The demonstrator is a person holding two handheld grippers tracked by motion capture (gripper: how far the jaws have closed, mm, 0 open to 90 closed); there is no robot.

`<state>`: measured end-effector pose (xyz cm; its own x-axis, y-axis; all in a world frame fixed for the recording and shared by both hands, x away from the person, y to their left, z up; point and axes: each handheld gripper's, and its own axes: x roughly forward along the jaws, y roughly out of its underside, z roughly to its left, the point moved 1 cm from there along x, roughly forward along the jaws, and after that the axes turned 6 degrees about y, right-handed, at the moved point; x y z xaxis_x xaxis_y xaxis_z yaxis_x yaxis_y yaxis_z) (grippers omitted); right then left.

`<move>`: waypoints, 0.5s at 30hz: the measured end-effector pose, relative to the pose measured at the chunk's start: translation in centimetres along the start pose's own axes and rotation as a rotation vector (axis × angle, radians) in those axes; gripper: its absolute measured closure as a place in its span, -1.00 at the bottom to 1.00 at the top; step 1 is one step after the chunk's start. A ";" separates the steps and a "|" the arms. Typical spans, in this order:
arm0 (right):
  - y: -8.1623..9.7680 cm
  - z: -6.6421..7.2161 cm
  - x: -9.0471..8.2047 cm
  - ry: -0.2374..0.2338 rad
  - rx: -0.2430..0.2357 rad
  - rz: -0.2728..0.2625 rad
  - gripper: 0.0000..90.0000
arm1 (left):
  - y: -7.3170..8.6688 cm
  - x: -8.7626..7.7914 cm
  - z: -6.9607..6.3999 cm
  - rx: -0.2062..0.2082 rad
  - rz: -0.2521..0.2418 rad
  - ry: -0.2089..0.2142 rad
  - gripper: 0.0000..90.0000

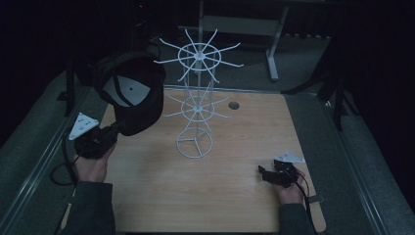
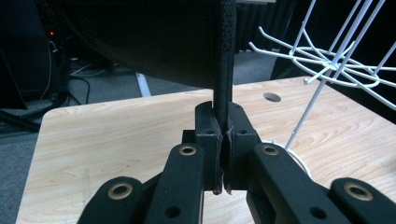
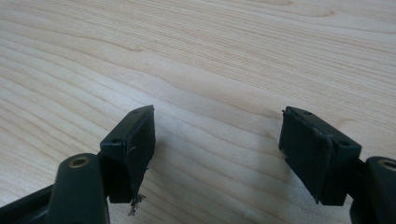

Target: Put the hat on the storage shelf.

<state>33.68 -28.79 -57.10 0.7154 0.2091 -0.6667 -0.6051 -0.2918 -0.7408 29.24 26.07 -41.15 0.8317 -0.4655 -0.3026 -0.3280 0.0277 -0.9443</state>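
Note:
A black cap (image 1: 132, 93) with a pale inside hangs in the air over the table's left side, with my left gripper (image 1: 113, 129) shut on its edge. In the left gripper view the jaws pinch a thin black brim edge (image 2: 225, 60) at my left gripper (image 2: 223, 135), and the cap's dark body (image 2: 154, 42) looms above. A white wire rack (image 1: 198, 98) with two tiers of radiating hooks stands mid-table, right of the cap; its hooks (image 2: 327, 60) are close by. My right gripper (image 1: 264, 174) rests low at the table's right front, open (image 3: 217, 140) over bare wood with nothing between the jaws.
The wooden table (image 1: 235, 196) has a round cable hole (image 1: 233, 105) behind the rack. Grey floor strips run along both sides. A metal frame leg (image 1: 274, 54) stands beyond the far edge, and the surroundings are dark.

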 end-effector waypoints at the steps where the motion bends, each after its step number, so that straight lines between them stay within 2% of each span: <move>1: 0.0 0.0 0.0 0.000 0.000 0.000 -0.41 | 0.0 0.0 0.0 0.000 0.000 0.000 0.93; 15: 0.0 0.0 0.0 0.000 0.000 0.000 -0.41 | -0.4 -0.1 -0.1 0.002 -0.012 -0.002 0.93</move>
<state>33.68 -28.79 -57.10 0.7151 0.2091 -0.6670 -0.6054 -0.2917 -0.7405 29.27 26.04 -40.79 0.8368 -0.4637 -0.2911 -0.3169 0.0235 -0.9482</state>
